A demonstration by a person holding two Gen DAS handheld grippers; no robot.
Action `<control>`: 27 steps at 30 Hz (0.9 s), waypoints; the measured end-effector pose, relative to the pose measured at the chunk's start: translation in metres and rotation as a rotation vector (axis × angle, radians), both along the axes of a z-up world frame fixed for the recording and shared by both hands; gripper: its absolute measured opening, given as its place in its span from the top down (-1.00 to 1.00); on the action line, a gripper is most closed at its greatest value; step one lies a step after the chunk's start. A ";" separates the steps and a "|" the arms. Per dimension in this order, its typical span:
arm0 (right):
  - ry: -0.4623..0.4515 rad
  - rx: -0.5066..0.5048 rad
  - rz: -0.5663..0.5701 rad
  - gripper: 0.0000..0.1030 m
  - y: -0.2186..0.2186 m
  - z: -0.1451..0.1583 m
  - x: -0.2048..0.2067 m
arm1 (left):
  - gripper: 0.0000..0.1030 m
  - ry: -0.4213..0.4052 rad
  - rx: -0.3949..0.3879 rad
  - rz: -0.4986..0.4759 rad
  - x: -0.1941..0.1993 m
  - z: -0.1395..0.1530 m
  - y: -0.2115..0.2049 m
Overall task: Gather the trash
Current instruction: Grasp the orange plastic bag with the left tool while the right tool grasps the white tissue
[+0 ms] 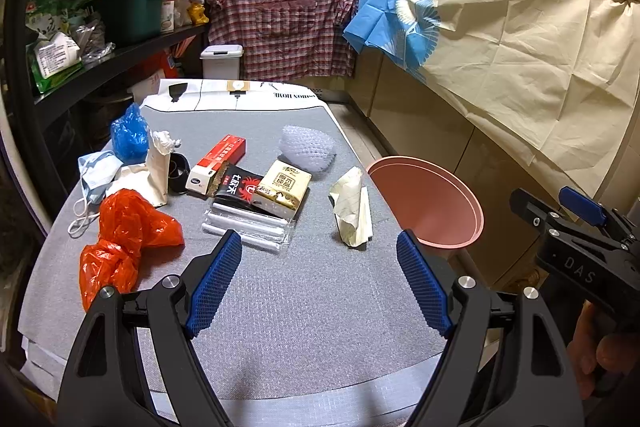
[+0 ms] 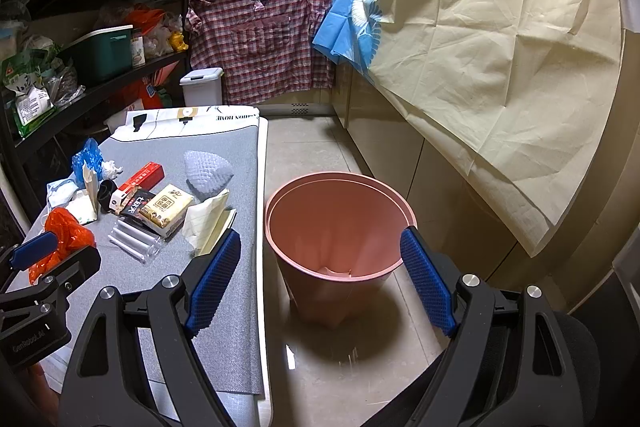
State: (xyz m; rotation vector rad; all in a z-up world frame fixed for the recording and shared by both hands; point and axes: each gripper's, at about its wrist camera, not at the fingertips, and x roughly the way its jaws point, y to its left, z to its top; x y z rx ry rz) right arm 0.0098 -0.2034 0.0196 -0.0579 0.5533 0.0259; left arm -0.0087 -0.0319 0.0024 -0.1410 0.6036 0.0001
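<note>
The trash lies scattered over the left and middle of the grey worktop: a crumpled orange bag at the near left, a face mask and a blue bag behind it, a red box, a black snack wrapper, a tissue pack lying over clear plastic tubes, a wad of bubble wrap farther back, and a crumpled sheet of lined paper nearest the right edge. The pink bin stands on the floor just beside that edge; it looks almost bare, with only a pale scrap at the bottom, so I judge the collecting barely begun and nearly every piece still to be moved. The left gripper hovers over the bare near part of the worktop with its jaws spread wide and nothing between them; the right gripper hangs above the bin's mouth, its jaws likewise wide and empty. The worktop has a woven, textured cover, with a printed white cloth at its far end. Around it is a narrow kitchen: dark shelves crowded with packets and a green box on the left, a plaid cloth below the sink at the back, and a cream sheet draped over the counter on the right.
</note>
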 end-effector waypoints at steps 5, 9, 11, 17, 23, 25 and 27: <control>0.006 0.008 0.010 -0.57 0.000 0.001 0.004 | -0.50 -0.002 -0.001 0.019 -0.001 0.000 0.007; 0.011 0.029 0.030 -0.57 0.006 0.000 0.013 | -0.50 -0.013 0.018 0.061 0.000 -0.001 0.018; 0.018 0.043 0.047 -0.51 0.012 -0.001 0.018 | -0.49 -0.019 0.026 0.087 0.000 -0.001 0.026; 0.054 0.088 0.124 -0.25 0.037 -0.011 0.037 | -0.44 -0.015 0.038 0.202 0.000 -0.007 0.060; 0.102 0.076 0.190 -0.10 0.069 -0.023 0.060 | -0.42 -0.010 0.066 0.342 -0.003 -0.013 0.099; 0.118 0.065 0.202 -0.10 0.080 -0.029 0.068 | -0.42 0.003 0.070 0.376 -0.002 -0.017 0.109; 0.150 0.057 0.209 -0.10 0.092 -0.038 0.077 | -0.42 0.016 0.068 0.407 -0.002 -0.021 0.121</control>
